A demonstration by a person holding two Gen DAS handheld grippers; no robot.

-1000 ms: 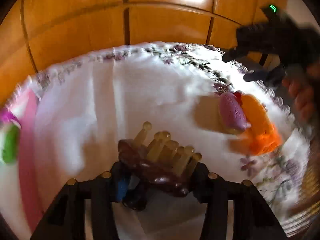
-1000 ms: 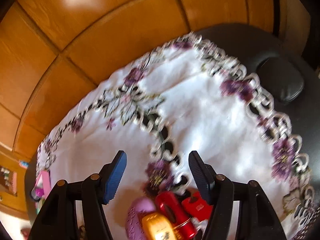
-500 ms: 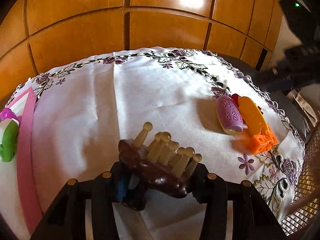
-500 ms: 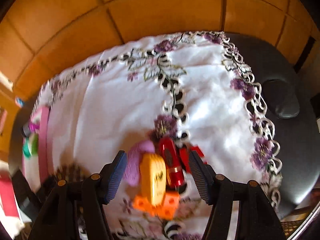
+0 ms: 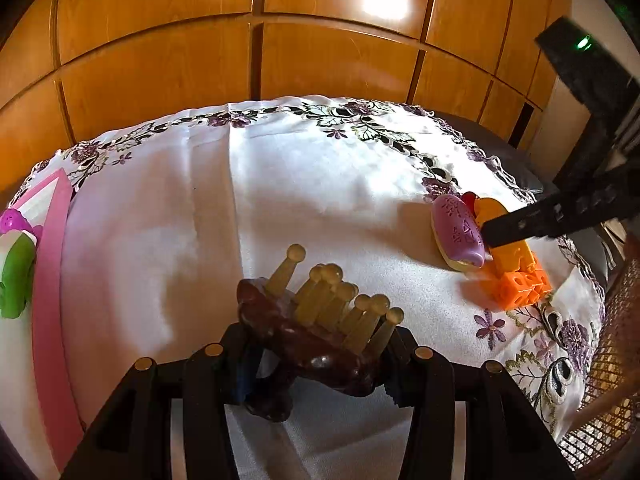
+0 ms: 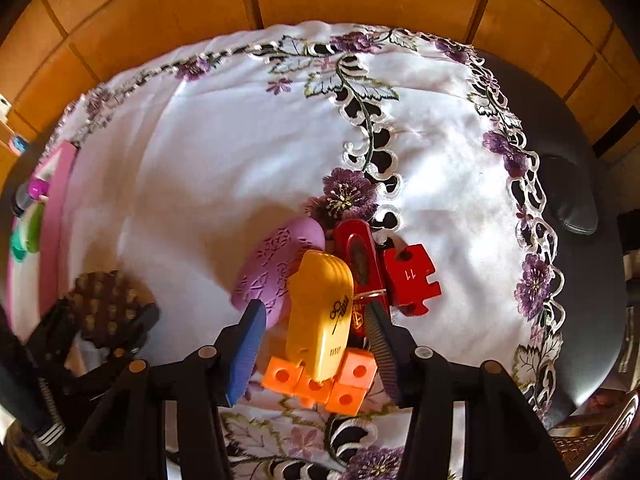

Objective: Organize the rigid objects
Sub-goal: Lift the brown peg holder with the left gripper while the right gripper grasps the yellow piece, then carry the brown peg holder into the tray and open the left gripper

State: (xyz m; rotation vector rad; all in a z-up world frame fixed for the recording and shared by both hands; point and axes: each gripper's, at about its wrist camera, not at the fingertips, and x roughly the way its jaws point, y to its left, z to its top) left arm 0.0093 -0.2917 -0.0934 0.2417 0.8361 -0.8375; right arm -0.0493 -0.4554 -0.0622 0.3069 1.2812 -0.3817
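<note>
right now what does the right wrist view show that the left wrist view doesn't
Only the right wrist view: the red puzzle piece marked 11, and the right gripper, jaws just closing around the yellow clip with gaps visible beside it.

Only the left wrist view: the massage brush's pegs from the side, clamped in the left gripper.

Both: purple oval piece, orange cube block, pink tray.

Yellow clip point(image 6: 322, 312) atop orange cubes point(image 6: 320, 380), beside purple oval point(image 6: 276, 268), red pieces point(image 6: 408, 276); brown pegged massager point(image 5: 312, 320) gripped
</note>
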